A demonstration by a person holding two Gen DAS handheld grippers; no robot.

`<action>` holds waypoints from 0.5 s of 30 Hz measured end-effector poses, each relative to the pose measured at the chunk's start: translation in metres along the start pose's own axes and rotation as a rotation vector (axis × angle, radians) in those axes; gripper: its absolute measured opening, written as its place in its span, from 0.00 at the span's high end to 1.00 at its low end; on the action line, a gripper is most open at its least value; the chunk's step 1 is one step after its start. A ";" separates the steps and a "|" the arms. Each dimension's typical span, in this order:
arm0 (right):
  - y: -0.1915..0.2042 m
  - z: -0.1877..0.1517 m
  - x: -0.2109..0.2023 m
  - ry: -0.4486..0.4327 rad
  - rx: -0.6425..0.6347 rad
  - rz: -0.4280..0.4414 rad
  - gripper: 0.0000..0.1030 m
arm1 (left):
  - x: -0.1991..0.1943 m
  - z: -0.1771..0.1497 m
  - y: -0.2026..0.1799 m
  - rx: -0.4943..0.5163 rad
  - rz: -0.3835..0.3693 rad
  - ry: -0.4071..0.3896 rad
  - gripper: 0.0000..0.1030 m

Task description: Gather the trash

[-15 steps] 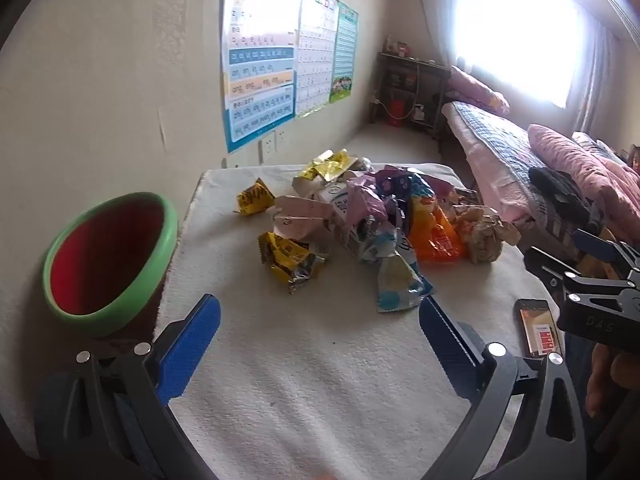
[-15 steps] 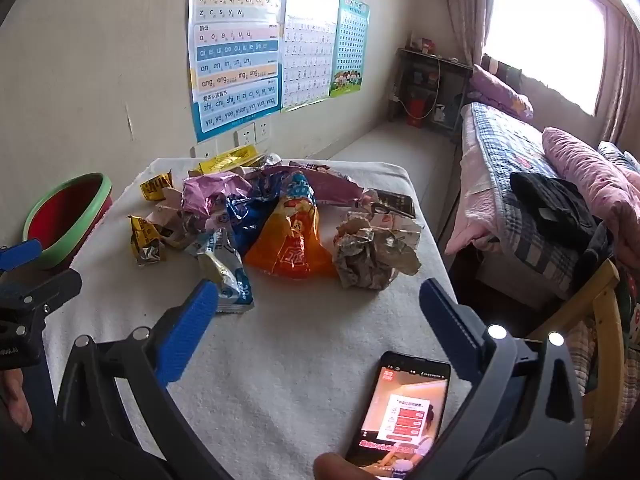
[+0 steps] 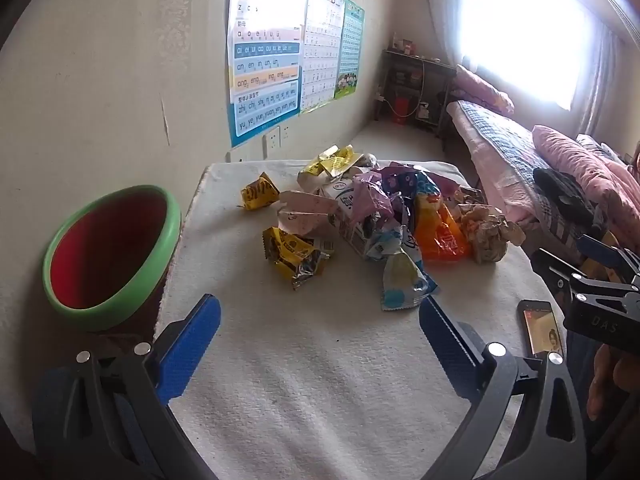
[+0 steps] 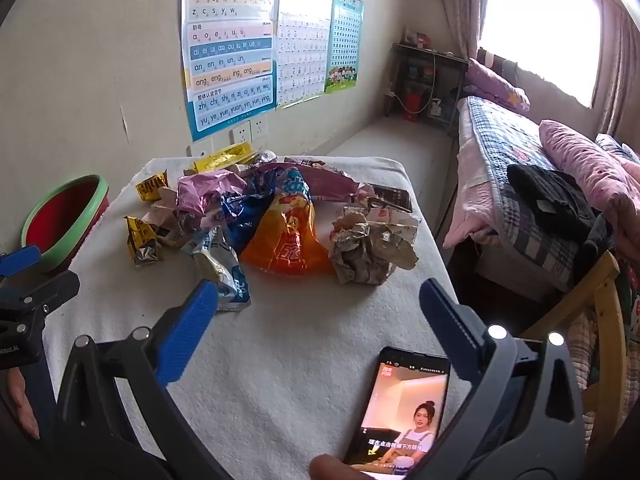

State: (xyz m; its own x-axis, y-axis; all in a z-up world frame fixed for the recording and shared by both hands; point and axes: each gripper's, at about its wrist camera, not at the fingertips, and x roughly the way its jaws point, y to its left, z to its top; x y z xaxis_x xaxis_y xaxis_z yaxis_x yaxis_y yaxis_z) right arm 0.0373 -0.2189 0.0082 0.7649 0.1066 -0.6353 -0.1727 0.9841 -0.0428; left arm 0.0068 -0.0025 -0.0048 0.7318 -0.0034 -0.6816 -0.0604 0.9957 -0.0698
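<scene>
I held my left gripper (image 3: 319, 322) tilted down over the near part of the white-covered table (image 3: 320, 380), its 2 blue fingers (image 3: 188, 346) spread wide apart with nothing but bare cloth between them. My right gripper (image 4: 318, 306) was the same: jaws fully apart, empty, angled down at the table.

The trash pile (image 3: 384, 220) lay toward 12 o'clock from my left gripper, in the middle of the table. Its nearest piece, a white and blue wrapper (image 3: 404, 280), sat at about 1 o'clock, just beyond my right-hand finger and apart from it. A crumpled yellow wrapper (image 3: 294, 256) lay at 11 o'clock, and another small yellow one (image 3: 259, 197) lay farther back, apart from the heap. An orange bag (image 3: 438, 236) and a crumpled brown paper ball (image 3: 490, 236) sat at 2 o'clock, on the right side of the pile.

In the right wrist view, the same orange bag (image 4: 286, 240) was at 12 o'clock and the brown paper ball (image 4: 372, 246) at 1 o'clock, just beside each other. The white and blue wrapper (image 4: 226, 280) lay right by the tip of that gripper's left finger; I could not tell whether they touched.

A red bin with a green rim (image 3: 110, 252) stood at 10 o'clock, against the table's left edge. A lit phone (image 4: 400, 408) lay on the cloth at 5 o'clock in the right wrist view, near that gripper's right finger.
</scene>
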 end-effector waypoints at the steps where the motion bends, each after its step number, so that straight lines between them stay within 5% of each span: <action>1: -0.003 0.006 0.006 0.011 0.001 0.003 0.03 | -0.002 0.000 0.005 -0.004 -0.005 -0.002 0.08; 15: 0.002 0.004 0.012 0.038 -0.028 -0.001 0.03 | -0.003 -0.001 0.005 0.000 -0.005 -0.009 0.08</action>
State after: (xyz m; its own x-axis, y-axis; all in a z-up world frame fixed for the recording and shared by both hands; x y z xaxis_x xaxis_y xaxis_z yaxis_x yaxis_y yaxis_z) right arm 0.0482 -0.2147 0.0038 0.7410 0.0995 -0.6640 -0.1898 0.9797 -0.0650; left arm 0.0038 0.0028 -0.0039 0.7381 -0.0071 -0.6747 -0.0568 0.9957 -0.0727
